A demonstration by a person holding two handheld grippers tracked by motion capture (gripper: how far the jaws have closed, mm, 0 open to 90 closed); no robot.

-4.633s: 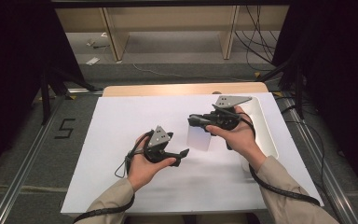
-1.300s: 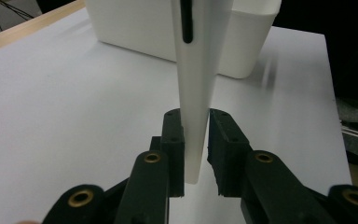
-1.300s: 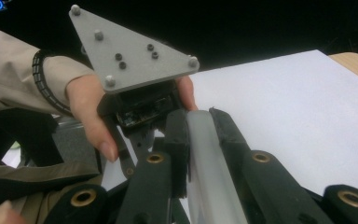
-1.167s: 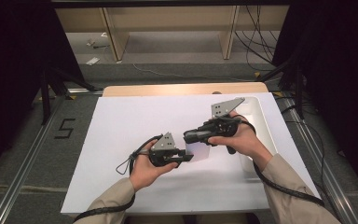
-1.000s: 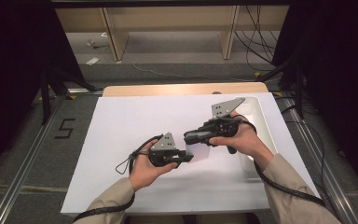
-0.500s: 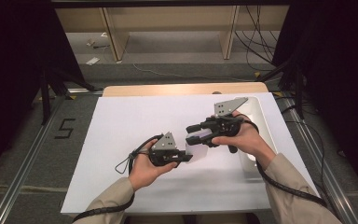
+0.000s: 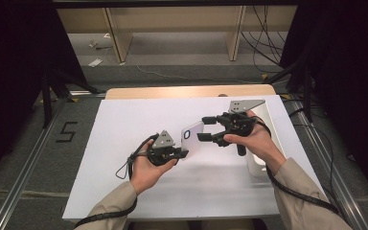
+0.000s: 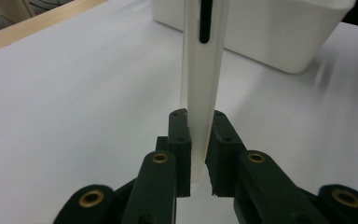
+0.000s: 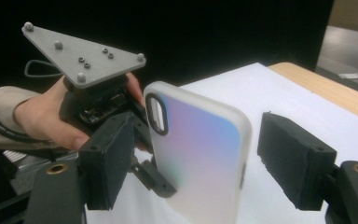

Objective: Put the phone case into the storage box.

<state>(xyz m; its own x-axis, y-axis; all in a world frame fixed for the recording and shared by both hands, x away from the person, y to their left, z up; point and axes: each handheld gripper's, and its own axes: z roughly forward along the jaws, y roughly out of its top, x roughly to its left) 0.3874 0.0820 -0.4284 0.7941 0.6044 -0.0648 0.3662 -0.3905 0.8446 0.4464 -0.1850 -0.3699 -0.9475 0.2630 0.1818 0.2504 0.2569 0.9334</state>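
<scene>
A frosted white phone case (image 7: 192, 138) with a pale blue-pink sheen stands on edge above the white table. My left gripper (image 7: 184, 154) is shut on its lower end; in the left gripper view both pads (image 8: 181, 140) press the case's thin edge (image 8: 204, 70). My right gripper (image 7: 204, 128) is open just right of the case. In the right gripper view the case (image 9: 200, 154) stands between that gripper's wide-apart pads (image 9: 293, 163) without touching them. Behind the case are the left hand and the left gripper's grey plate (image 9: 81, 56).
A white rectangular bin (image 7: 261, 165) sits on the table's right side, under my right hand, and shows as a white box (image 8: 270, 37) beyond the case. The white tabletop (image 7: 124, 120) has a wooden strip along its far edge. Cables trail from both grippers.
The right gripper, earlier shut on the case together with the left, has opened its jaws and drawn back slightly to the right. The left gripper keeps hold and has barely moved.
</scene>
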